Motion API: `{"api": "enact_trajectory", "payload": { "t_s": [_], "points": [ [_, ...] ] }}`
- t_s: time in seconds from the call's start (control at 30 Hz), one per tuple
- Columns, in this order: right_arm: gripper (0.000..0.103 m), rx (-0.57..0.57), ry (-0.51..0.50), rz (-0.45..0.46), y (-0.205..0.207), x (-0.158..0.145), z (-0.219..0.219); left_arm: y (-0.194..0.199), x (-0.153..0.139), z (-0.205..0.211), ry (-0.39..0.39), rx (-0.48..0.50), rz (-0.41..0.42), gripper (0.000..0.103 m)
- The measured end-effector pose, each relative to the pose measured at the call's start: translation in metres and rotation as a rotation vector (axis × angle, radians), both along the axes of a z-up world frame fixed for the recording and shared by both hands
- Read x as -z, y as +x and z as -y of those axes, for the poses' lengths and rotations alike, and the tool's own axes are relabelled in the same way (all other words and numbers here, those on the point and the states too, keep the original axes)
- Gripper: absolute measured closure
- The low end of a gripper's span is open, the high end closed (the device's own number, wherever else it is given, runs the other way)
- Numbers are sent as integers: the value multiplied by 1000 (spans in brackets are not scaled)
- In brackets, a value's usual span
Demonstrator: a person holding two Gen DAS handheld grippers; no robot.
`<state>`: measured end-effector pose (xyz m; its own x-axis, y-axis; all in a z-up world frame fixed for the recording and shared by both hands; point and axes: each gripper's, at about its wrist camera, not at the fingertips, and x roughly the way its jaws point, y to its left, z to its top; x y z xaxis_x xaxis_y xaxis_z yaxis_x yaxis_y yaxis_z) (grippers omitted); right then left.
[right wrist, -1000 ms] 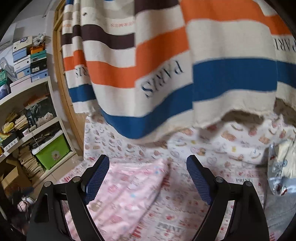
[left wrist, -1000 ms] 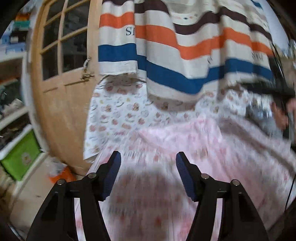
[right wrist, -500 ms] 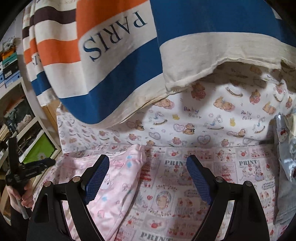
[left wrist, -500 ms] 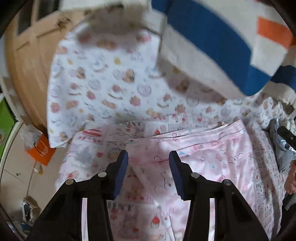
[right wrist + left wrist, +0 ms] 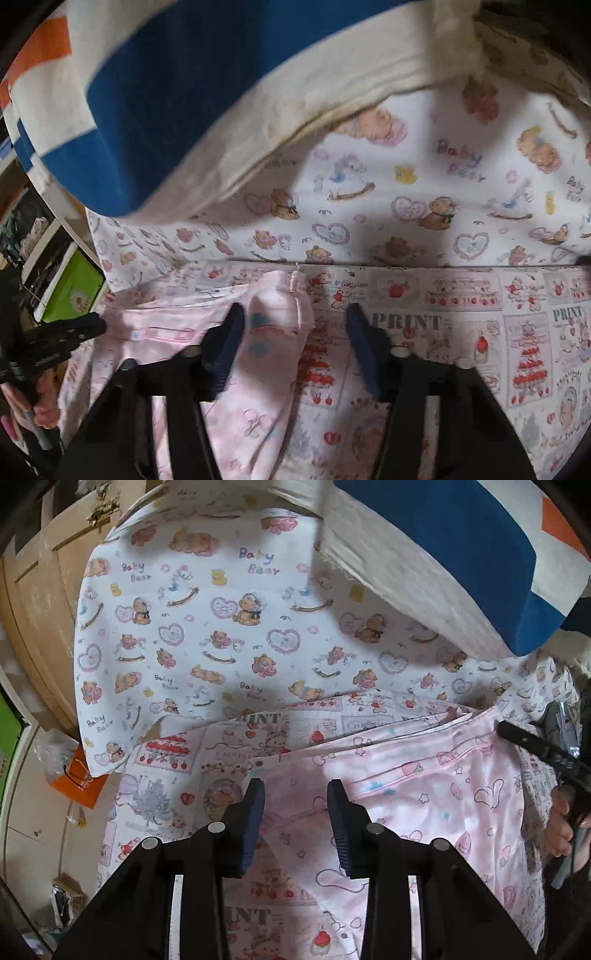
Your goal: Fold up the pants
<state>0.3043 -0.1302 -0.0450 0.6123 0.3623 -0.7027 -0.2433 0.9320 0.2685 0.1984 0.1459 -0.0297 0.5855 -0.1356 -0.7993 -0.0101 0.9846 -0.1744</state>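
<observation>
Pink pants (image 5: 424, 786) flat on printed sheet (image 5: 166, 775), long axis left-right | my left gripper (image 5: 295, 794) and right gripper (image 5: 295, 317) closing, part-open astride corners, not pinching | sheet reads "PRINT", "Baby Bear"

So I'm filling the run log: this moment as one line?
step: grasping pants | left gripper: closing over pink pants corner | right gripper: closing over the other corner | pads not yet pressing
</observation>
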Motion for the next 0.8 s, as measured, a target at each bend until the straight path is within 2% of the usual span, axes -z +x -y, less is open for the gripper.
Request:
{"api": "enact_trajectory", "payload": {
  "t_s": [0.03,0.07,0.1,0.17,0.23,0.37,0.43,0.5,0.53,0.57,0.6,0.63,0.73,0.8],
  "points": [
    [73,11,9,-5,1,3,1,1,2,-1,-3,5,-9,84],
    [78,21,26,-4,1,7,1,3,4,-3,-4,7,-28,98],
    [80,19,34,2,1,8,1,4,7,-5,-12,0,-43,103],
    [93,-6,34,25,-1,10,-1,4,7,-10,-34,-21,-28,103],
    [96,-3,8,44,-2,9,-4,2,1,-12,-19,-37,25,103],
    [97,18,22,66,-2,6,-4,-1,-10,-13,61,-71,126,103],
    [97,35,7,77,-3,5,-4,1,-8,-16,77,-83,111,103],
    [97,43,-5,84,-4,5,-4,-1,-7,-18,54,-51,76,103],
    [97,39,-14,89,-4,5,-4,-3,-7,-16,62,-35,62,100],
    [97,36,-23,95,-5,5,-5,-4,-8,-14,78,-35,54,83],
    [97,35,-29,100,-6,5,-5,-5,-8,-12,91,-44,48,72],
    [97,34,-34,100,-6,5,-6,-5,-7,-11,100,-56,45,52],
    [97,32,-33,96,-8,7,-4,-4,0,-5,143,-60,4,54],
    [97,27,-10,95,-8,6,1,-3,4,-3,122,-40,-4,54]
  ]
}}
